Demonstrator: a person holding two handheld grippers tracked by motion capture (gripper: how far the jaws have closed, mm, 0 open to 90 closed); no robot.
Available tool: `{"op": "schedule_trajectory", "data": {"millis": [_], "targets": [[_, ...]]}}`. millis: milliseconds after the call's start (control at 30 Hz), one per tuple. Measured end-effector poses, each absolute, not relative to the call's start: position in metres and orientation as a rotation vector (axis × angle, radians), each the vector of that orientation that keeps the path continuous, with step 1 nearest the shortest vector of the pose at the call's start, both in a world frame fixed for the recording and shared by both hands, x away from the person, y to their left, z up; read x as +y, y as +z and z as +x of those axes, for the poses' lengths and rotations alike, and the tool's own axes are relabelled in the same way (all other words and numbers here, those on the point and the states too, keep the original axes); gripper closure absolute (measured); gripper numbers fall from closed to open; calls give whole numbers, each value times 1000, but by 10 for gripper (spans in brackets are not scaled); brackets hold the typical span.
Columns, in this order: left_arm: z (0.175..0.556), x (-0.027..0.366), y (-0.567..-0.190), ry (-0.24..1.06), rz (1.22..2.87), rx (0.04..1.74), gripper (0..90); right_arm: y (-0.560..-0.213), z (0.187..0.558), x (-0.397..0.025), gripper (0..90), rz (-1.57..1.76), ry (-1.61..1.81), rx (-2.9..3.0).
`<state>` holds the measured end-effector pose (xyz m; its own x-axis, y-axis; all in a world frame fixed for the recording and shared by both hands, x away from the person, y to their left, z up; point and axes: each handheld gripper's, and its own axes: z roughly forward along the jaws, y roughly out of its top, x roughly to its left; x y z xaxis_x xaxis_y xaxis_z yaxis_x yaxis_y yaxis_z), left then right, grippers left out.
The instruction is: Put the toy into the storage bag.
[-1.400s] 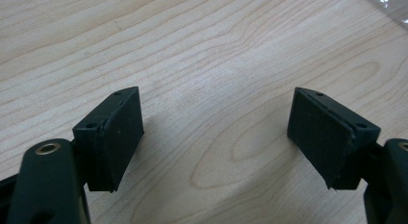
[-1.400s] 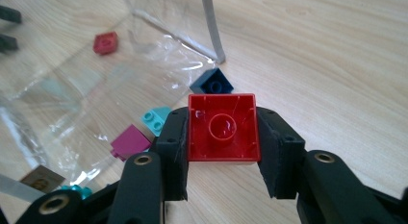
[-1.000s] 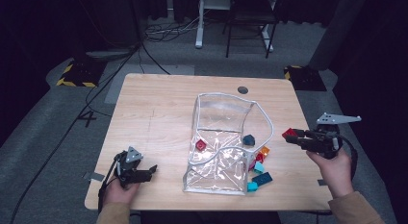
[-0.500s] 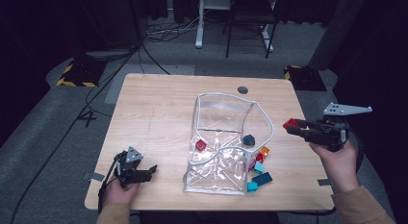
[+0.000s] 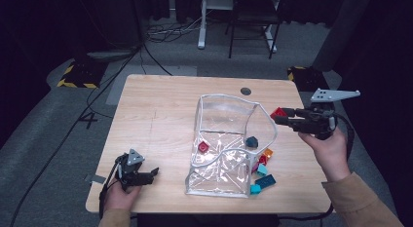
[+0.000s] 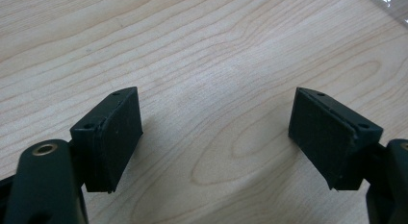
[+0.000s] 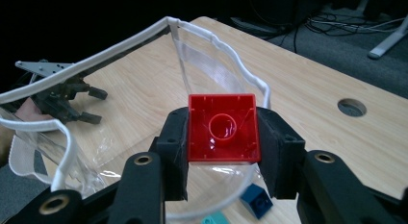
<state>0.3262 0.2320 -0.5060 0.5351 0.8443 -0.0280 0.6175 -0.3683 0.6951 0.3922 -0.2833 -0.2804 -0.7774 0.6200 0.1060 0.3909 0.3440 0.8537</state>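
Note:
A clear plastic bag (image 5: 229, 139) with a white rim stands open in the middle of the table; its rim (image 7: 144, 36) shows close in the right gripper view. A red brick (image 5: 203, 147) and a dark blue brick (image 5: 251, 141) lie inside it. My right gripper (image 5: 281, 116) hovers just right of the bag's rim, shut on a red brick (image 7: 222, 128) whose hollow underside faces the camera. My left gripper (image 5: 151, 174) rests open on the table's near left corner, nothing between its pads (image 6: 118, 132).
Several loose bricks in orange, red, teal and dark blue (image 5: 263, 171) lie beside the bag's right edge. A round cable hole (image 5: 246, 91) sits at the table's far side. Chair legs and cables are on the floor beyond.
My right gripper has risen and shifted toward the bag with the red brick in it. The left gripper has stayed put.

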Motion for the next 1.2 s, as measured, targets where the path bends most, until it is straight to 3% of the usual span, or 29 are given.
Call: {"op": "schedule_trajectory", "data": {"millis": [567, 1200], "targets": [[327, 232, -506, 439, 2112, 1180, 188, -260, 413, -231, 586, 823, 1424, 2435], [329, 231, -506, 439, 2114, 1182, 180, -271, 444, -158, 587, 778, 1316, 2556]]}}
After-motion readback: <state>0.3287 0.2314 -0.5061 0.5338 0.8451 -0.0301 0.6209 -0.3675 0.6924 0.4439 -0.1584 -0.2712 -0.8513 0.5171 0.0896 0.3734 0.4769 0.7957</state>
